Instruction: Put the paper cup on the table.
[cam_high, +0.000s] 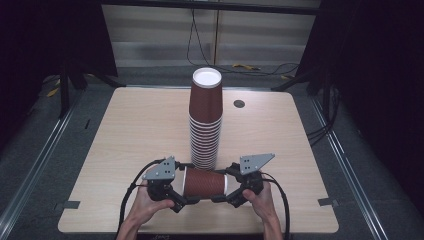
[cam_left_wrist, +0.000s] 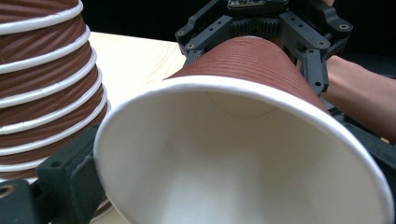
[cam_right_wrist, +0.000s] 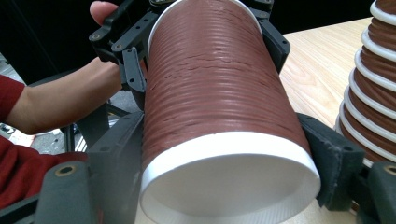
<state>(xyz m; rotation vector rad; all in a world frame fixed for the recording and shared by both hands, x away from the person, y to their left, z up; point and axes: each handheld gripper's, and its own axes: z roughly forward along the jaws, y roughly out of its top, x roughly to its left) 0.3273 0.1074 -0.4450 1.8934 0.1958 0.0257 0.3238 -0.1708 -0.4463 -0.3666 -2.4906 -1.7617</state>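
Table (cam_high: 135, 130) — light wood-grain top, rounded corners, standing on grey floor (cam_high: 45, 150). Round dark grommet (cam_high: 239, 103) set in the top near the far edge, right of centre. Standing on it: one tall stack of brown ribbed paper cups (cam_high: 205, 120), upside down, white rims showing — placed centrally.

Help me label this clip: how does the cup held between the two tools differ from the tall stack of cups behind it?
The single cup lies on its side above the table; the stack stands upright on it, mouths down. The single cup is alone, gripped at its ends by the left tool and right tool; the stack is many nested cups, untouched. Both are brown, ribbed, white-rimmed.
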